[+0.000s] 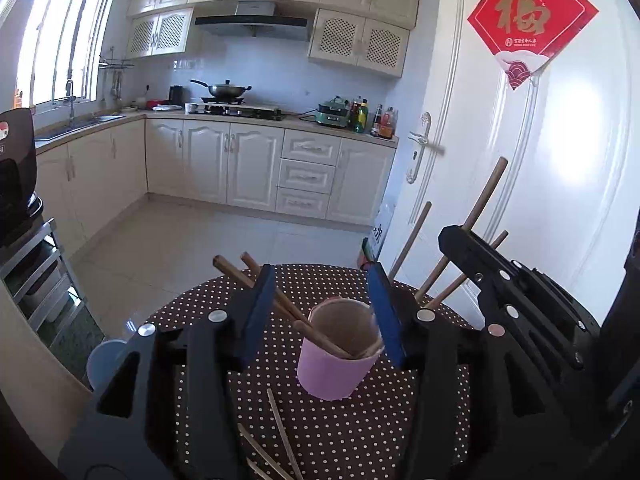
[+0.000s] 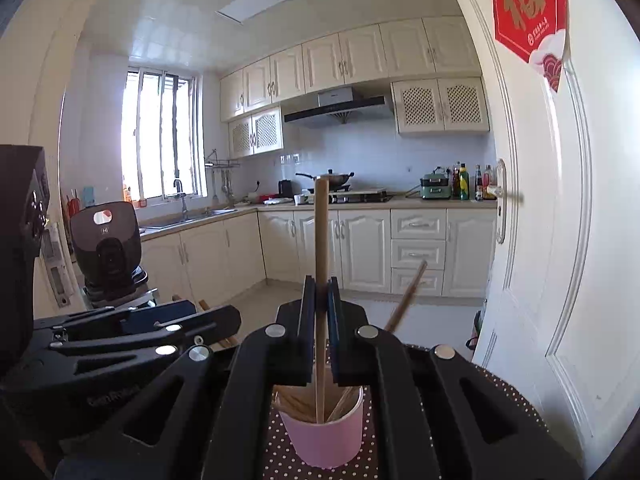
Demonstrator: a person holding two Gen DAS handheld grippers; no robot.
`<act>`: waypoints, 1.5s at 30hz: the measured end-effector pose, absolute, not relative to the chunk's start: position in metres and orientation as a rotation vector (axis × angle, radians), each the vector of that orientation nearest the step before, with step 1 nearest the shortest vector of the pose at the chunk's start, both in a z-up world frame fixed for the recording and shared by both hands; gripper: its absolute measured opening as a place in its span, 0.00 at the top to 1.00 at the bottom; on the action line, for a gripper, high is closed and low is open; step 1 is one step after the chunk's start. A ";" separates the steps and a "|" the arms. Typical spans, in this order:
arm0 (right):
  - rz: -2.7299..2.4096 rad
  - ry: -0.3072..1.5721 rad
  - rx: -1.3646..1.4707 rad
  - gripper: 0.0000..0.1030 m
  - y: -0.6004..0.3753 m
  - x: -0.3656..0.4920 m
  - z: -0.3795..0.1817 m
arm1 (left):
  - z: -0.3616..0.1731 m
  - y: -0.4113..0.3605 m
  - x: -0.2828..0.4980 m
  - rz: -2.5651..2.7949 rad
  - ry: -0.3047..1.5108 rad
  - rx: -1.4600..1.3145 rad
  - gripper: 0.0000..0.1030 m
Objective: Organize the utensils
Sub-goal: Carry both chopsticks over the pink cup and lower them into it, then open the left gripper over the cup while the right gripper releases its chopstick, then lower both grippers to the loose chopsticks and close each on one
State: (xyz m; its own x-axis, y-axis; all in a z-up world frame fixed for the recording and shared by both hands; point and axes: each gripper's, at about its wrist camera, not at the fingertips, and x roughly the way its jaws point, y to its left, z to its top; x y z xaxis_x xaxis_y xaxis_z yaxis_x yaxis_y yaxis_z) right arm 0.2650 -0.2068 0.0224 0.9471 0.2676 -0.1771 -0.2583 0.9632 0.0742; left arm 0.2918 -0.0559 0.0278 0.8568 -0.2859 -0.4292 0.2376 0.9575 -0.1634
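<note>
Left gripper [image 1: 322, 310]: jaws spread wide, pitched downward, holding nothing. Right gripper [image 2: 319, 322]: just beside it, jaws clamped together, pointing forward and down.

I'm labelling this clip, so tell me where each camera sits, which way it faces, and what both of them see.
Left wrist: on the left gripper, looking along its open fingers at the pink cup on the dotted table; the right gripper shows at right.
Right wrist: on the right gripper, shut on a chopstick standing in the pink cup; the left gripper shows at left.
Shared: cup, kitchen cabinets, white door.
</note>
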 end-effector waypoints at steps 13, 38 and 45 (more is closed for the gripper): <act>0.273 0.286 0.045 0.95 -0.202 0.271 -0.001 | 0.024 -0.047 0.277 -0.227 0.464 -0.098 0.40; 0.332 0.376 0.077 0.69 -0.195 0.214 -0.005 | 0.006 -0.003 0.215 -0.176 0.577 -0.108 0.31; 0.361 0.455 0.054 0.69 -0.182 0.205 -0.022 | -0.024 0.012 0.212 -0.160 0.716 -0.126 0.31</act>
